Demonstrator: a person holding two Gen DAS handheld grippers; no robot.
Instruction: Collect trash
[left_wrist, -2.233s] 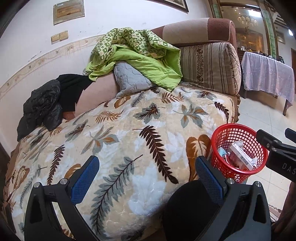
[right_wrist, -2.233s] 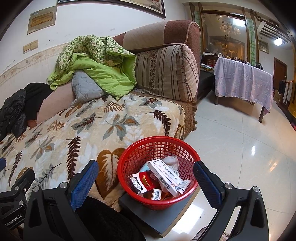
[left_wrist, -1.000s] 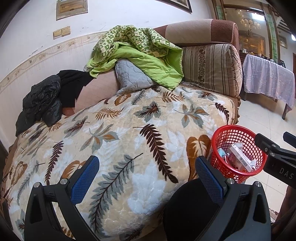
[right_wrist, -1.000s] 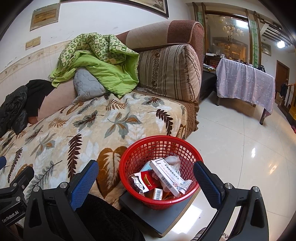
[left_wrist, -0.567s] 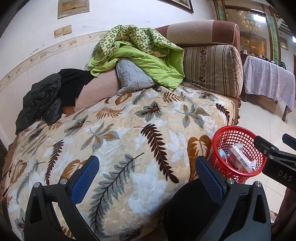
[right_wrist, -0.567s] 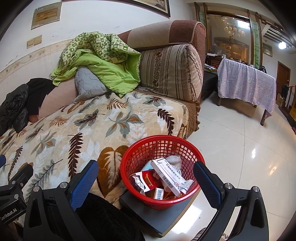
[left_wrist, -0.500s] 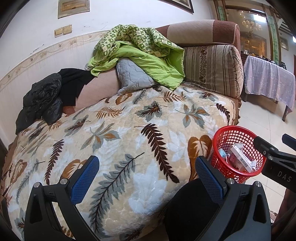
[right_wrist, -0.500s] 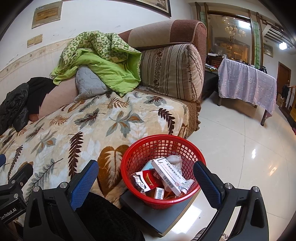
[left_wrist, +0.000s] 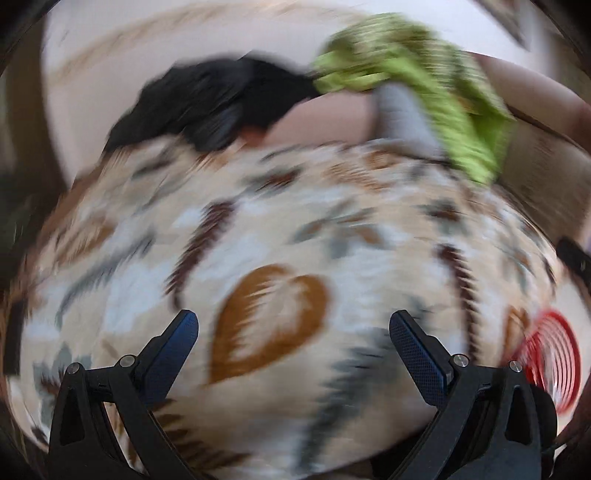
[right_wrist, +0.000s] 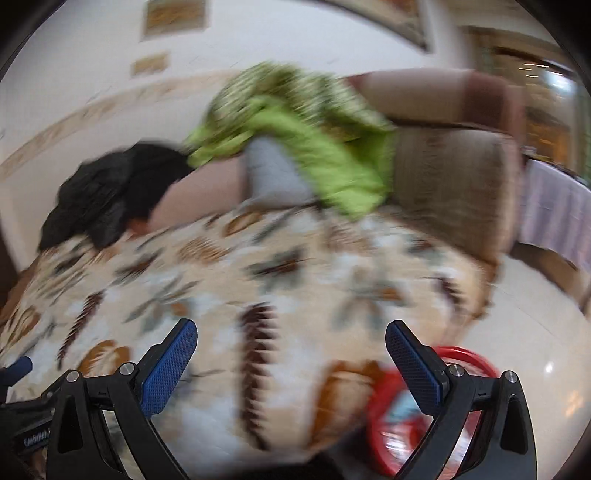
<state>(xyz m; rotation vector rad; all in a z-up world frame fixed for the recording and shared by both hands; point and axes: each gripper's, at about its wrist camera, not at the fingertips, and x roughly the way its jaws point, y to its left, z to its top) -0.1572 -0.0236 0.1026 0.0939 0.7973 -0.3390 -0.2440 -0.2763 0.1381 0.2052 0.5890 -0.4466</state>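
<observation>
- Both wrist views are heavily smeared by motion blur, so fine detail is lost.
- The left tool (left_wrist: 293, 328) has its blue-padded fingers (left_wrist: 173, 350) spread wide with nothing between them; behind the gap lies only the leaf-print blanket (left_wrist: 280, 258) covering the sofa.
- The right tool (right_wrist: 290, 338) is likewise spread wide and holds nothing; its fingers (right_wrist: 413, 363) frame the same blanket (right_wrist: 258, 280).
- The red trash basket (right_wrist: 391, 413) sits at the blanket's lower right edge, low beside the sofa front, partly behind the right tool's right finger; something pale blue shows inside it, too blurred to identify.
- In the left wrist view the basket (left_wrist: 550, 365) appears at the far right, just past the blanket's edge.
- Above the blanket, a green quilt (right_wrist: 295, 136) is heaped over a grey pillow (right_wrist: 273, 177) against the sofa back.
- A black garment (right_wrist: 110, 192) lies at the blanket's upper left, touching the wall side.
- To the blanket's right, a striped brown cushion (right_wrist: 454, 192) stands against the sofa arm, with glossy pale floor (right_wrist: 535, 314) beyond.
</observation>
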